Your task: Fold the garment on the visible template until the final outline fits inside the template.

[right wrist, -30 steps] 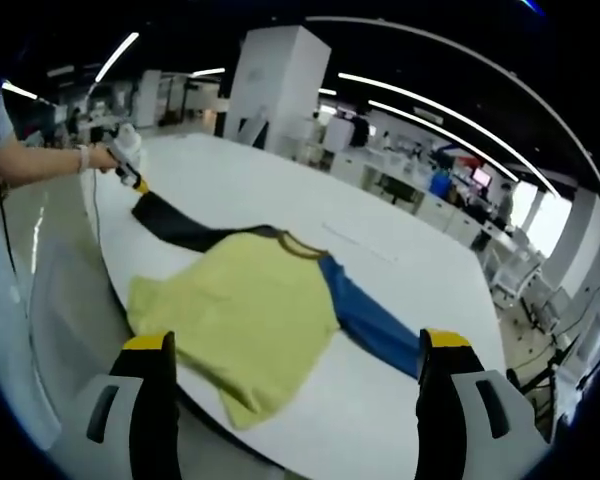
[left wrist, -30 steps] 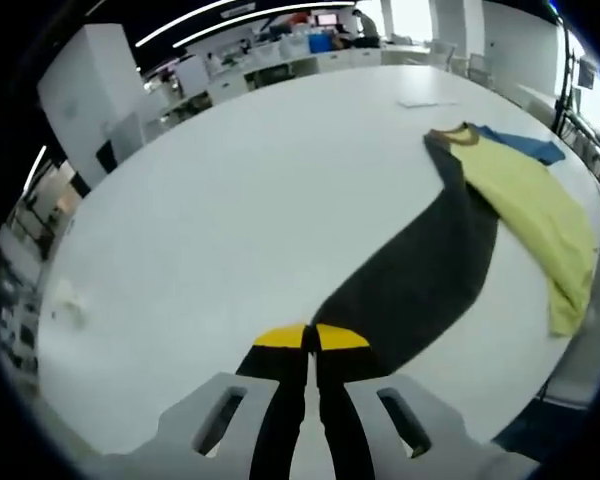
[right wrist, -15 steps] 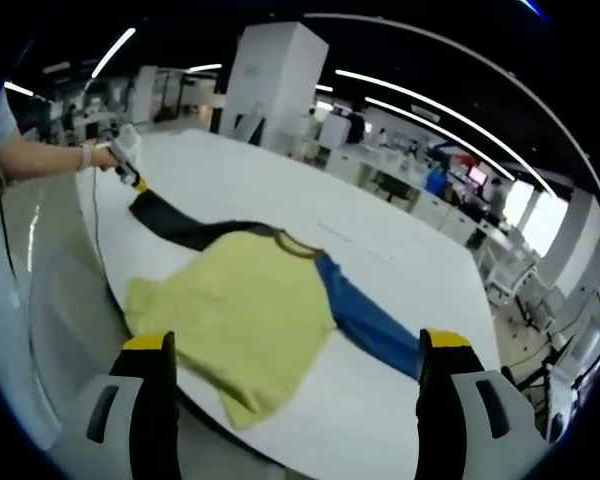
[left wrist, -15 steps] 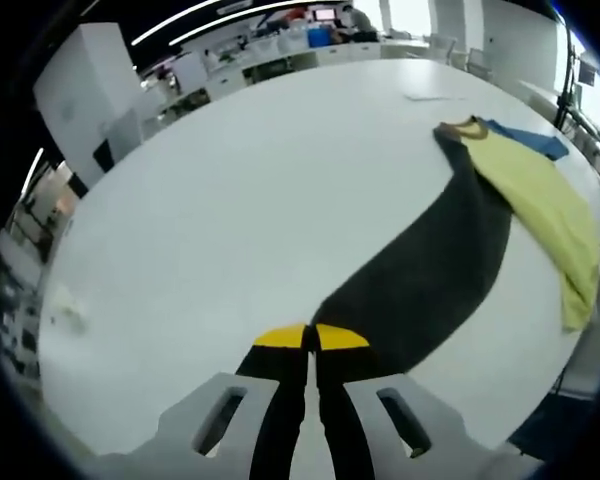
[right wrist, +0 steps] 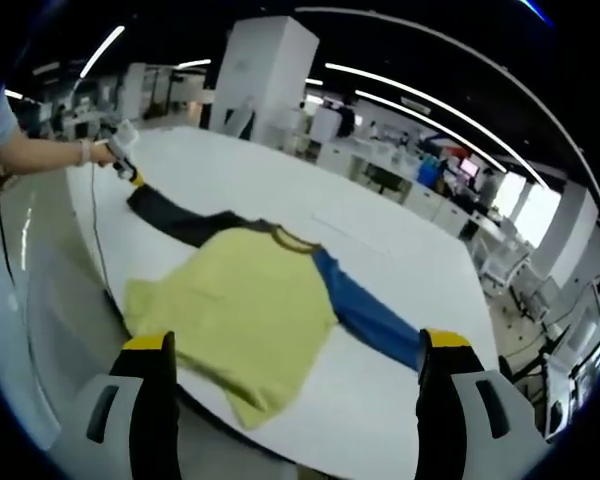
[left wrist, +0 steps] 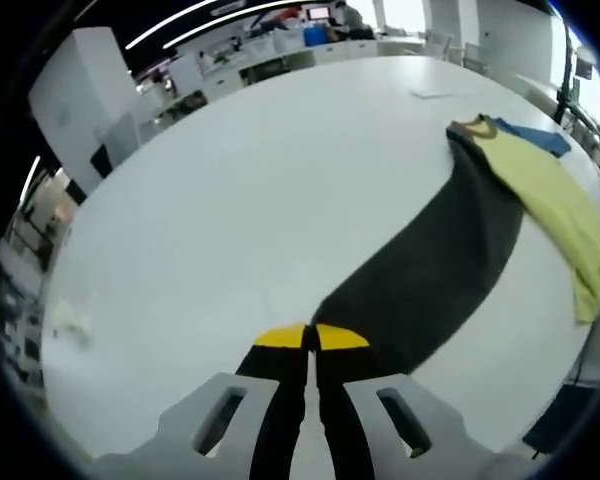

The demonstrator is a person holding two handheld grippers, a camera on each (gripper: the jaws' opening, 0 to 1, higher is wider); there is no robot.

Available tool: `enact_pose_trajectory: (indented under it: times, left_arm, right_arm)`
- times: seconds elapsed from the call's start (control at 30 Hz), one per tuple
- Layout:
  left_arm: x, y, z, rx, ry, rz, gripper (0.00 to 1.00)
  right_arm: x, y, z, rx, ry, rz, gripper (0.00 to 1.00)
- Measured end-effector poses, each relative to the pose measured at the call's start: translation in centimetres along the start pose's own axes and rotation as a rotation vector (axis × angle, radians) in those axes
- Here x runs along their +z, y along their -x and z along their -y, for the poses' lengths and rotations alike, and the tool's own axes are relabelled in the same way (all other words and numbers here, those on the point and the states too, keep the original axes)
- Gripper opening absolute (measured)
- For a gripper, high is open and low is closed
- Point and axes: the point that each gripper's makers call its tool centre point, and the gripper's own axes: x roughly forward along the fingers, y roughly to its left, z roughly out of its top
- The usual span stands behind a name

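Observation:
A shirt lies on the big white table point(left wrist: 250, 190): yellow body point(right wrist: 245, 310), dark grey sleeve point(left wrist: 430, 270) and blue sleeve point(right wrist: 365, 318). My left gripper point(left wrist: 311, 338) is shut on the cuff end of the dark grey sleeve, which stretches away to the collar point(left wrist: 477, 127). In the right gripper view that sleeve point(right wrist: 180, 222) runs left to the left gripper point(right wrist: 130, 170), held by a person's hand. My right gripper point(right wrist: 292, 352) is open, hovering over the yellow body near the table's edge, jaws wide apart and holding nothing.
A thin flat sheet point(left wrist: 432, 94) lies far across the table. Desks, chairs and white pillars point(right wrist: 270, 75) stand beyond the table. The table's edge point(right wrist: 110, 300) runs close below the shirt's hem. A person's arm point(right wrist: 35, 155) reaches in from the left.
The left gripper has drawn the dark sleeve slightly further out, so the shirt sits farther toward the right of its view. The right gripper stays open, barely shifted.

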Motion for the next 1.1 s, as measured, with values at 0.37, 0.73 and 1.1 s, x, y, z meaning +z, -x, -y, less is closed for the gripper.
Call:
enact_pose_trajectory:
  times: [0.37, 0.73, 1.1]
  left_arm:
    - [0.0, -2.1, -2.0, -0.004, 0.006, 0.005, 0.0]
    - [-0.5, -3.8, -4.2, 0.013, 0.036, -0.001, 0.0]
    - [-3.1, -4.0, -4.7, 0.024, 0.078, -0.056, 0.0]
  right_arm:
    - [-0.3, -0.3, -0.5, -0.022, -0.012, -0.031, 1.0]
    - [0.3, -0.4, -0.6, -0.03, -0.001, -0.05, 1.0]
    - [0.7, -1.3, -0.6, -0.015, 0.012, -0.07, 1.0]
